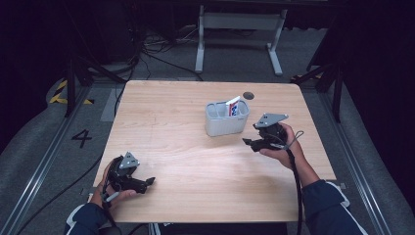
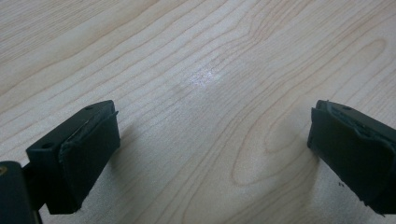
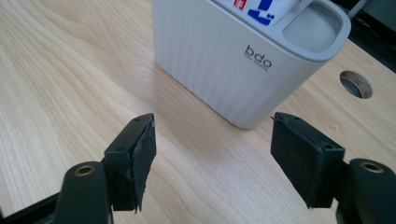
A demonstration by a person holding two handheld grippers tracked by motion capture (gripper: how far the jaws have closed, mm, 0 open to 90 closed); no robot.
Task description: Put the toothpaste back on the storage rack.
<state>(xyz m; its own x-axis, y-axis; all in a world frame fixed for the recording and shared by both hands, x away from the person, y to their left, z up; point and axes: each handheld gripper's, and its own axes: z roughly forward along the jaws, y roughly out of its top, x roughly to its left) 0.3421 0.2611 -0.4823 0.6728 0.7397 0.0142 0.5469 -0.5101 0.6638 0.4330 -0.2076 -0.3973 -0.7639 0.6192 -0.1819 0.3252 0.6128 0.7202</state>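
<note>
White ribbed holder, marked "bdo" (smaller print unreadable), stands mid-table just beside the empty, open right gripper, tube inside; left gripper open, well apart.

The white ribbed holder carries the grey lettering "bdo" near its rim, with a smaller line beneath it too small to read. On the grey floor at 9 o'clock from the table stands a black "4".
</note>
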